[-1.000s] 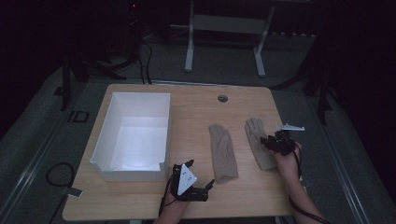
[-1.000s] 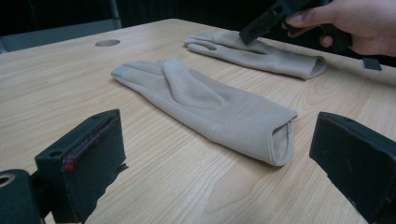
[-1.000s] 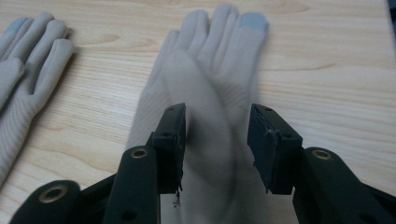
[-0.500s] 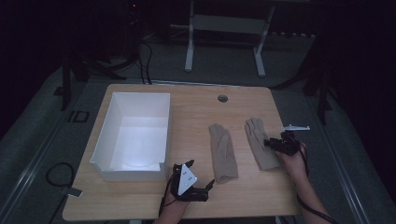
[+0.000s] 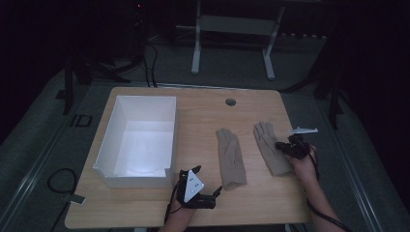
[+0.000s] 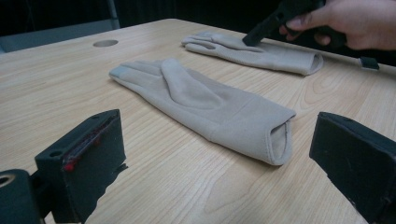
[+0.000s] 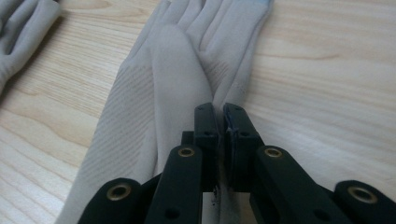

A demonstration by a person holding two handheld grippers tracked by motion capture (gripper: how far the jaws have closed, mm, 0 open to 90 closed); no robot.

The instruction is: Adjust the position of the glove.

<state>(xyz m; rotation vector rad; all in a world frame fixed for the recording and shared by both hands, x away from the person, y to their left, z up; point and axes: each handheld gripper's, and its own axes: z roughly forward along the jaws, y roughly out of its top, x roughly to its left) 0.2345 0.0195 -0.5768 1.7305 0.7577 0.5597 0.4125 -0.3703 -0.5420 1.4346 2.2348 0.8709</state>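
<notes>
Two beige gloves lie flat on the wooden table [image 5: 145,212]. My right gripper [image 5: 284,147] sits on the right-hand glove [image 5: 267,142]. Its jaws have just been closing and now pinch a fold of that glove [image 7: 177,79] between the pads, so the right gripper [image 7: 220,113] is shut on it. My left gripper [image 5: 215,193] rests near the front edge, open, with its jaws wide apart. The left gripper [image 6: 215,140] points at the cuff of the other glove [image 6: 205,102]. Farther off lie the second glove [image 6: 261,51] and the right gripper [image 6: 261,32] in a hand.
An open white box [image 5: 171,130] stands on the table's left half. A round cable hole [image 5: 230,102] is near the far edge. The other glove [image 7: 23,28] lies at the top left of the right gripper view. Dark floor and a stand's legs lie beyond the table.
The right hand has shifted slightly at the right-hand glove's edge. The left gripper has kept still.
</notes>
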